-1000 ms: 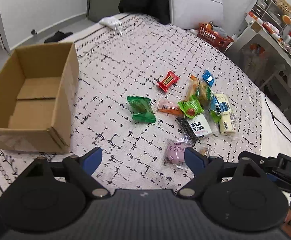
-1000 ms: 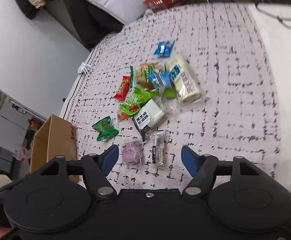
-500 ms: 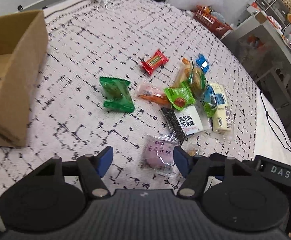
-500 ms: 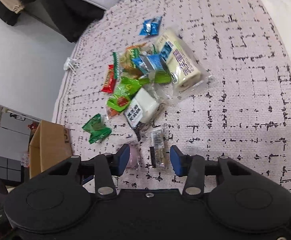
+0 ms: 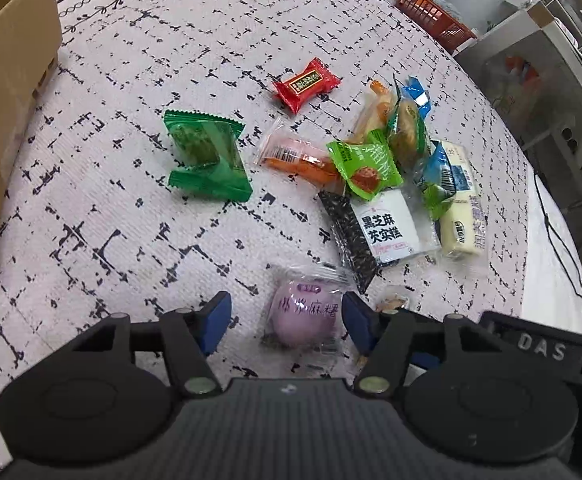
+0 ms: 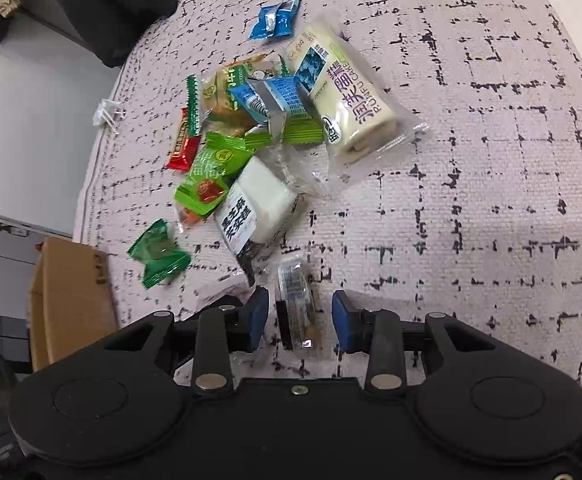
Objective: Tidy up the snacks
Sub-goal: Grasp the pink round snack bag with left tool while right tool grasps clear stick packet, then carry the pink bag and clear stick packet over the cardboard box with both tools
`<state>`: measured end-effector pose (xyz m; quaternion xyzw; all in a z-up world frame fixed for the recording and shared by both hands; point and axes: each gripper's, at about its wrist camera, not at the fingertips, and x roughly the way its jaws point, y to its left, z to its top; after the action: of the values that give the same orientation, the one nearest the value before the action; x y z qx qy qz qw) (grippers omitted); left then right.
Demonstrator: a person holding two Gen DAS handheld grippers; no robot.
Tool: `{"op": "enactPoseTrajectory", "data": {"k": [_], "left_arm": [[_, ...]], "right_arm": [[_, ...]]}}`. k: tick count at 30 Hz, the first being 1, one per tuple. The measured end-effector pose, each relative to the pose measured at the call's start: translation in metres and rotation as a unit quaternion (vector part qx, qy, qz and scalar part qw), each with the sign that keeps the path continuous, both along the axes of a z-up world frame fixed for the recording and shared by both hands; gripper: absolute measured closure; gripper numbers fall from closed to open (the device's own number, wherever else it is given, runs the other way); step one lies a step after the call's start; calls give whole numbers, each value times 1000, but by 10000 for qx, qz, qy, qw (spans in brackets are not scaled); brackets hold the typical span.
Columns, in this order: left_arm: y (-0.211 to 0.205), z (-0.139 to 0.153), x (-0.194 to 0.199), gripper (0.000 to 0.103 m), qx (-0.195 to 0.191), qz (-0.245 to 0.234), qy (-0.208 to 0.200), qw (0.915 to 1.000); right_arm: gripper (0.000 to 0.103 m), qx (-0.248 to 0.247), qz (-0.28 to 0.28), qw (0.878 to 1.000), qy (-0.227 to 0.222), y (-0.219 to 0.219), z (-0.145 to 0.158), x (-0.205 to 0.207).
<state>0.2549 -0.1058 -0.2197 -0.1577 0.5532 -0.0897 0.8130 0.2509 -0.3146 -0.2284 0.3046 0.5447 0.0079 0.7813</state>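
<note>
Your left gripper [image 5: 285, 316] hangs over the round purple mochi [image 5: 305, 314]. The mochi sits between the blue fingers, which are closing but not touching it yet. Your right gripper [image 6: 299, 316] is closing around the small clear snack bar [image 6: 297, 304], with gaps on both sides. Both snacks lie on the checked bedspread [image 5: 139, 216], just beside the snack pile [image 5: 387, 184]. The cardboard box [image 5: 3, 92] stands well apart from the pile, past the green packet [image 5: 205, 156].
</note>
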Motion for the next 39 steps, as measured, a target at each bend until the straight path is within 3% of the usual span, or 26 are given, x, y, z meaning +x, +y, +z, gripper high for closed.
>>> {"op": "enactPoseTrajectory", "data": {"k": [2, 3, 5, 10, 19, 26, 39], "left_arm": [[-2, 1, 0, 54, 94, -3, -42, 9999], [-2, 1, 0, 69, 61, -2, -34, 10000], [-3, 3, 0, 73, 22, 44, 37, 10000], [1, 12, -4, 75, 62, 79, 69, 9999], [24, 43, -28, 75, 16, 242, -269, 9993], [50, 73, -44, 75, -40, 381, -505, 9980], [102, 117, -64, 75, -70, 737, -931, 9929]], "right_arm": [[83, -45, 53, 10000, -20, 6, -2, 0], [84, -50, 78, 10000, -12, 9, -4, 0], [85, -118, 80, 9999, -66, 12, -2, -1], [86, -200, 174, 9992, -291, 17, 9, -7], [86, -39, 316, 9965, -775, 18, 42, -25], [86, 484, 349, 9935, -966, 22, 64, -38], [86, 421, 709, 9832, -1627, 75, 117, -56]]}}
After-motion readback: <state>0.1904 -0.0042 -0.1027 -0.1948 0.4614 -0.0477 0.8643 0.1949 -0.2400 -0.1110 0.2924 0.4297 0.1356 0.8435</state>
